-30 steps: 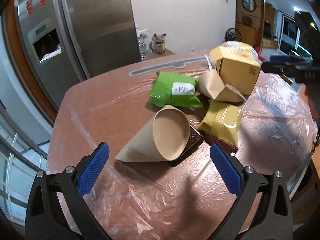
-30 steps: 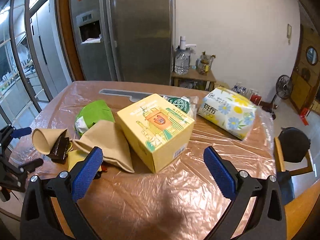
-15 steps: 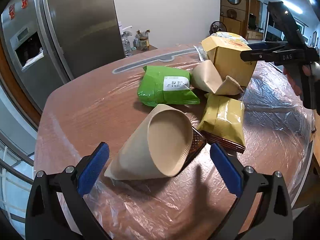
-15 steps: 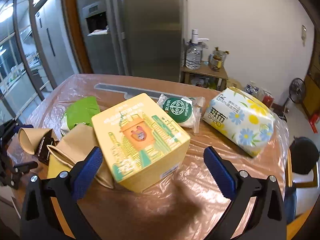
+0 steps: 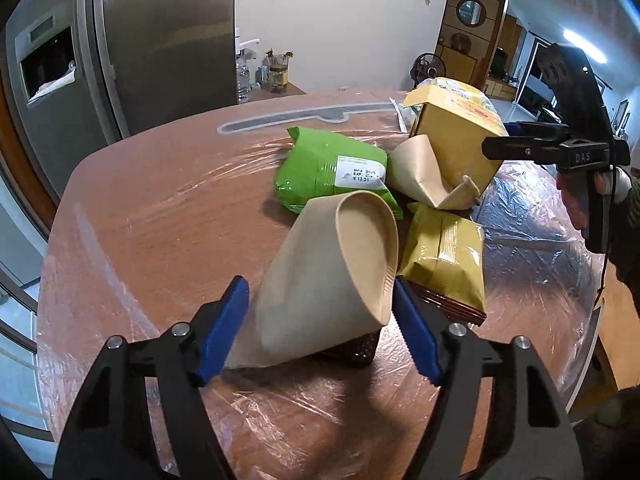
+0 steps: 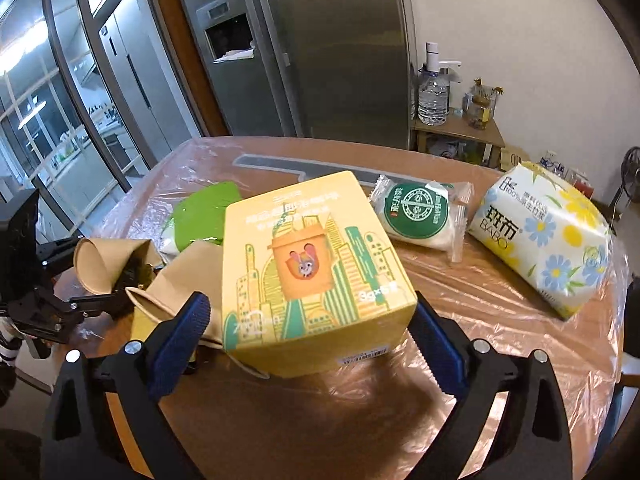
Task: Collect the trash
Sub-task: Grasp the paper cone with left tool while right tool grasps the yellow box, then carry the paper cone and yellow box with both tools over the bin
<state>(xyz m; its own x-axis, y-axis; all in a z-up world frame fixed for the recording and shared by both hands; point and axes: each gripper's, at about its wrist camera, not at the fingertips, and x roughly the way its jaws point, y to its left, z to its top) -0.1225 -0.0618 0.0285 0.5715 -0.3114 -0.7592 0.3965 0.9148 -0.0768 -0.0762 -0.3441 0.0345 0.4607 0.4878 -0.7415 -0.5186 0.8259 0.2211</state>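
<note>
A squashed brown paper cup [image 5: 320, 280] lies on its side over a dark tray [image 5: 352, 350]. My left gripper [image 5: 320, 320] straddles it and its jaws are closing. The right pad is at the cup's rim, the left pad a sliver off its side. Behind the cup lie a green bag [image 5: 332, 168], a gold bag [image 5: 444, 264] and a second crushed cup [image 5: 416, 176]. My right gripper [image 6: 308, 340] stands open around the near end of a yellow box [image 6: 312, 264], with a gap at its left pad. A hand holds that gripper at the right of the left wrist view.
The round table [image 5: 160, 220] is covered in clear film. A wrapped round cake [image 6: 420, 216] and a flowered tissue pack [image 6: 544, 240] lie right of the box. A steel fridge [image 5: 160, 40] stands behind, with a side table holding a water bottle [image 6: 432, 96].
My left gripper has come in over the paper cup and its jaws have narrowed from wide open to just around it. My right gripper has closed in until the yellow box sits between its pads.
</note>
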